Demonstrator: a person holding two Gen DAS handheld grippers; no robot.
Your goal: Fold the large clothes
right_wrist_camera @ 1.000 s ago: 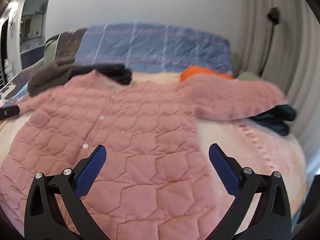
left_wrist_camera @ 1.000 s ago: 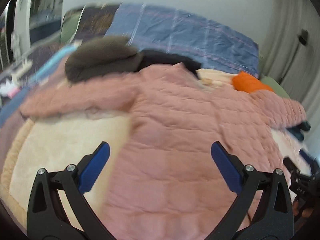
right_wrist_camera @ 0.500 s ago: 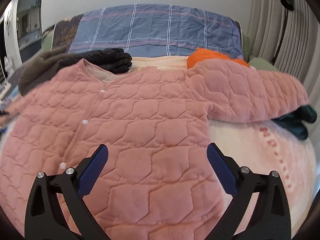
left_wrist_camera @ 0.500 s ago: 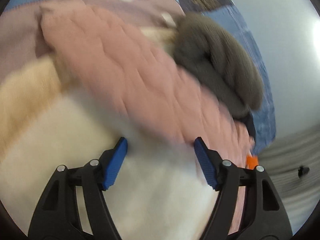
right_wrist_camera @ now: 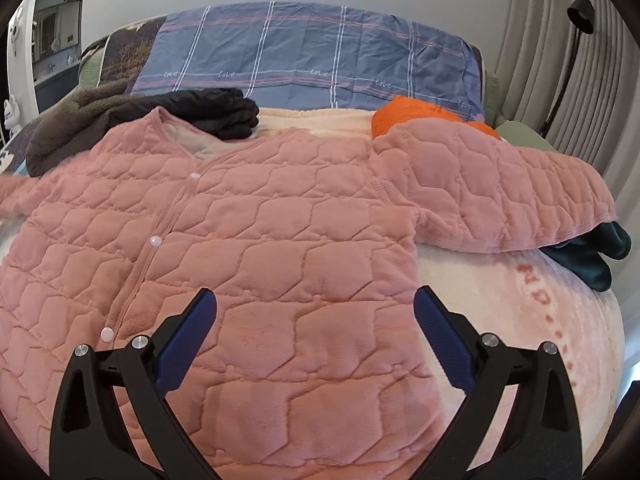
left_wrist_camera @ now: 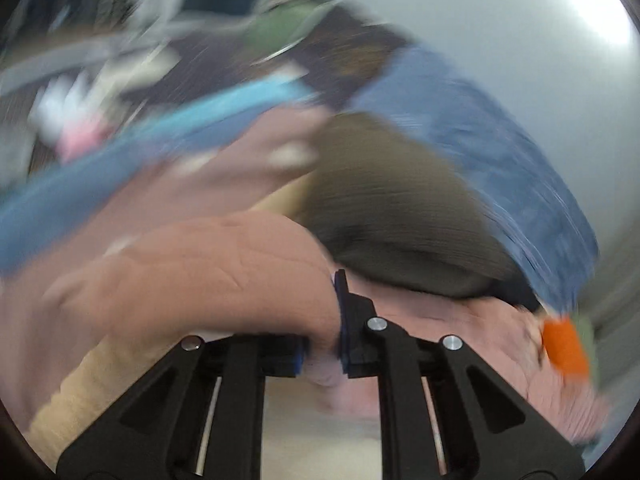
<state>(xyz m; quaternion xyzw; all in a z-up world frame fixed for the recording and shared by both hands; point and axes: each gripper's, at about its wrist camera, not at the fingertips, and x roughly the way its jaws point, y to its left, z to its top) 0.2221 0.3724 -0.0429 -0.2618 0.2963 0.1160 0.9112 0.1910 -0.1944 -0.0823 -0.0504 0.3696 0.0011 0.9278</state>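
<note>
A pink quilted jacket lies spread flat, front up, on a cream blanket on the bed, its right sleeve stretched out to the right. My right gripper is open and empty, hovering over the jacket's lower right part. In the blurred left wrist view my left gripper is shut on the jacket's left sleeve, which bulges up over the jaws.
A brown fleece garment and a black garment lie by the collar. An orange garment sits behind the right sleeve, a dark teal one under its cuff. A blue plaid pillow lies at the headboard. Curtains hang at right.
My left gripper has swung to the jacket's left sleeve and closed on it. My right gripper has moved slightly closer over the jacket and stays open.
</note>
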